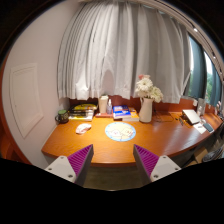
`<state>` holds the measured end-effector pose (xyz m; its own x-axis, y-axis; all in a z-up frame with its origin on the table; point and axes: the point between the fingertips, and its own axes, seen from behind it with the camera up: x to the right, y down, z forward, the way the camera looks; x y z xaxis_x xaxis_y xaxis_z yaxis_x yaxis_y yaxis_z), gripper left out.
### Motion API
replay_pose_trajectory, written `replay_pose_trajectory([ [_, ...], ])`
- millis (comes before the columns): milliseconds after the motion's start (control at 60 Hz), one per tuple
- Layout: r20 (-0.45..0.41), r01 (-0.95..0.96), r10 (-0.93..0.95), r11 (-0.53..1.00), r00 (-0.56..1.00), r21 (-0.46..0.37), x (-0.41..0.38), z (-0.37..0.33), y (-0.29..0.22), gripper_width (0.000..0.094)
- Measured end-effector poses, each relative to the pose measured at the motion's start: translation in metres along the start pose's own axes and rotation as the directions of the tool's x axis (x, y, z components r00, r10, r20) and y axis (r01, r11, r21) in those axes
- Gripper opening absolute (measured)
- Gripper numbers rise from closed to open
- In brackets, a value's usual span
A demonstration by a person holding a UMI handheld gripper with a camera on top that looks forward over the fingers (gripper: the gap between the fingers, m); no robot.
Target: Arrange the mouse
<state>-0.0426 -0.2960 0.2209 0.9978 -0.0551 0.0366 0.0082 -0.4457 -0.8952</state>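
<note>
A small white mouse (83, 127) lies on the orange wooden desk (150, 140), towards its left part, left of a round pale mat (120, 131). My gripper (113, 160) is open and empty, held back from the desk's near edge. Its two purple pads (74, 159) stand wide apart. The mouse is well beyond the fingers, ahead of the left one.
A white vase of flowers (147, 101) stands at the back middle. Books and small items (84, 110) lie at the back left, with a white cup (103, 103) and blue things (121, 112). A laptop (192, 116) sits at the right. White curtains hang behind.
</note>
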Motion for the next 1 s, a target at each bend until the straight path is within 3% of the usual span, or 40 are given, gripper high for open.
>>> replay_pose_trajectory([
  [417, 0.119, -0.017, 0.037, 0.985, 0.992, -0.171, -0.132, 0.15, 0.084, 0.0799],
  [767, 0.134, -0.02, 0.057, 0.965, 0.989, -0.263, -0.209, 0.309, 0.081, 0.0798],
  [1000, 0.11, -0.019, 0.051, 0.96, 0.993, -0.28, -0.232, 0.386, 0.057, 0.08],
])
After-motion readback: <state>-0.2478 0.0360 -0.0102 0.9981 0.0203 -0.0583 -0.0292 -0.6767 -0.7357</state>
